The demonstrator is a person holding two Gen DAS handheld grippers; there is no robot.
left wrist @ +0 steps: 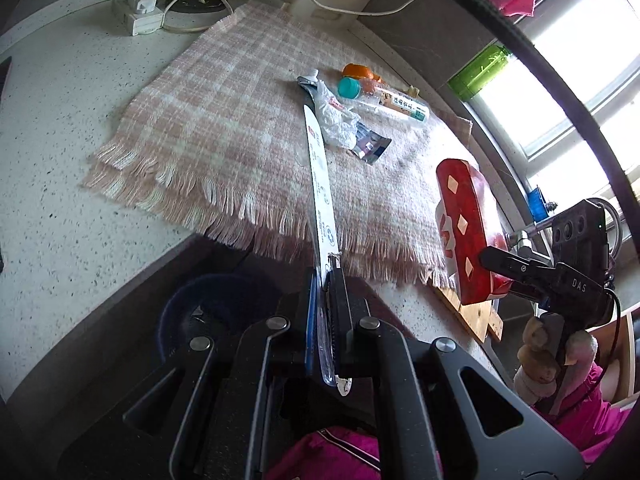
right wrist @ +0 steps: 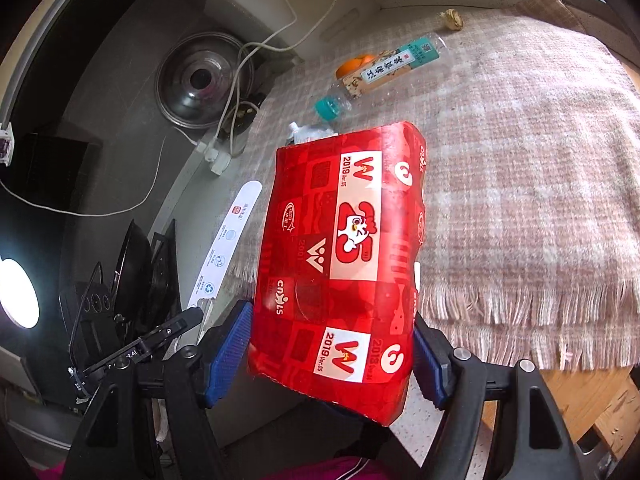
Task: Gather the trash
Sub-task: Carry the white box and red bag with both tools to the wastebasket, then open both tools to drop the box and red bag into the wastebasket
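My left gripper [left wrist: 326, 280] is shut on a long flat white packaging strip [left wrist: 320, 184] that sticks out over the plaid cloth [left wrist: 224, 120]. In the right wrist view a red printed carton [right wrist: 340, 264] sits between the blue pads [right wrist: 230, 344] of my right gripper [right wrist: 332, 344], held just off the cloth's fringed edge. On the cloth lie a clear bottle with a teal cap [left wrist: 384, 100], an orange piece [left wrist: 358, 70], crumpled clear wrap [left wrist: 336, 120], a dark foil sachet [left wrist: 370, 146] and a squeezed white tube [left wrist: 310, 78]. The carton [left wrist: 468, 232] and right gripper [left wrist: 492, 264] also show at the right.
A power strip with white cables [left wrist: 138, 12] lies at the back of the speckled counter [left wrist: 60, 160]. A steel pot lid [right wrist: 204, 80] rests beyond it. A dark blue bin [left wrist: 216, 312] stands below the counter edge. A wooden board [left wrist: 472, 316] lies under the carton.
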